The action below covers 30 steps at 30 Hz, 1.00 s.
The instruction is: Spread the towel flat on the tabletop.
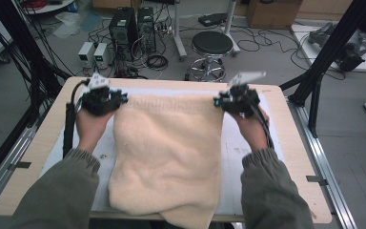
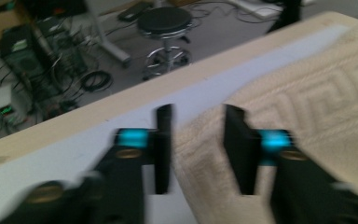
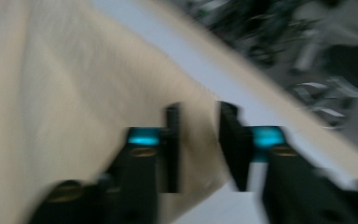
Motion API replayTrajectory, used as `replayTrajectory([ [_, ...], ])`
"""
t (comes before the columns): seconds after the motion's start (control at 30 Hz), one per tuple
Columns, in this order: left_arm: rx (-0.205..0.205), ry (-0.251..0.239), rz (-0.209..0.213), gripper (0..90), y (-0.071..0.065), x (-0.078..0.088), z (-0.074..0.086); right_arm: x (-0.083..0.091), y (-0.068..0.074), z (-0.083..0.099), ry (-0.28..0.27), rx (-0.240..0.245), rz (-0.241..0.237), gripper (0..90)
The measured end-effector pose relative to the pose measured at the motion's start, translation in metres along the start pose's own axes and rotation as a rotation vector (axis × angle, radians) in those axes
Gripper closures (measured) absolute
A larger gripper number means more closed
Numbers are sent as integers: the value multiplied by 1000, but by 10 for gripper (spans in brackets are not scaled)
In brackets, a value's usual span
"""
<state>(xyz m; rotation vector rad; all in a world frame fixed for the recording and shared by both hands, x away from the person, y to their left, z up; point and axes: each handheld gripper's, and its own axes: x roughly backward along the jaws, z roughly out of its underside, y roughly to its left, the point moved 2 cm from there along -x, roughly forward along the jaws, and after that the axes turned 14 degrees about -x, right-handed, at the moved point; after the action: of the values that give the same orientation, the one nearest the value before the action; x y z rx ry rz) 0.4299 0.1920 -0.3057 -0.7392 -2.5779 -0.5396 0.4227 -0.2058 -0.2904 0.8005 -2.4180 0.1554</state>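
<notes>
You are holding a gripper in each hand over the far part of the desk (image 1: 38,157). A big, soft, cream towel (image 1: 167,152) is lying on the desk in front of you. It is sitting on a pale mat (image 1: 238,157) that is covering most of the desk top. The near end of the towel is hanging a little over the desk edge close to you.

Your left gripper (image 1: 123,98) is sitting at the far left corner of the towel. In the left gripper view, the left gripper (image 2: 196,149) is standing spread apart. The towel corner (image 2: 307,102) is lying between and under the two black jaws, but they are not squeezing it. You can see a square swirl pattern woven into the towel there.

Your right gripper (image 1: 218,101) is sitting at the far right corner of the towel. In the right gripper view, the right gripper (image 3: 198,147) is also standing spread apart. The towel edge (image 3: 74,116) is running under the gap, and the jaws are not pinching it. This picture is blurry.

The far edge of the towel is stretching straight from one gripper to the other. Your sleeves (image 1: 62,191) are coming in from the bottom, one on each side of the towel.

Past the desk, a round black stool (image 1: 212,45) is standing on the floor. Dark computer boxes (image 1: 124,28) and many cables are sitting near it.
</notes>
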Motion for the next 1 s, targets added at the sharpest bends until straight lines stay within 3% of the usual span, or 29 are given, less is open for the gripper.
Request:
replayTrajectory([
  [0.03, 17, -13, 28, 494, 2, -2, -4, -2, -5, -11, -17, -34, 0, 552],
  [0.1, -31, -18, 36, 526, -2, -2, -1, -6, -4, -15, -35, -16, -23, 541],
  [0.13, -45, -11, 58, 519, -4, -3, 5, -9, -2, -10, -16, -8, -29, 537],
  [0.3, -35, 20, 141, 503, -21, -3, 45, -25, 7, 35, 48, -3, -106, 512],
  [0.37, -52, 23, 169, 493, -32, 2, 60, -24, 14, 54, 66, -2, -137, 510],
  [0.5, -93, 8, 236, 480, -55, 18, 84, -15, 31, 84, 89, 23, -191, 491],
  [0.63, -136, -8, 292, 450, -74, 34, 102, -5, 44, 107, 125, 36, -217, 469],
  [0.83, -184, -34, 370, 426, -100, 59, 126, 13, 62, 150, 131, 60, -267, 476],
  [1.0, -209, 17, 440, 416, -114, 71, 149, 18, 68, 183, 168, 38, -305, 471],
])
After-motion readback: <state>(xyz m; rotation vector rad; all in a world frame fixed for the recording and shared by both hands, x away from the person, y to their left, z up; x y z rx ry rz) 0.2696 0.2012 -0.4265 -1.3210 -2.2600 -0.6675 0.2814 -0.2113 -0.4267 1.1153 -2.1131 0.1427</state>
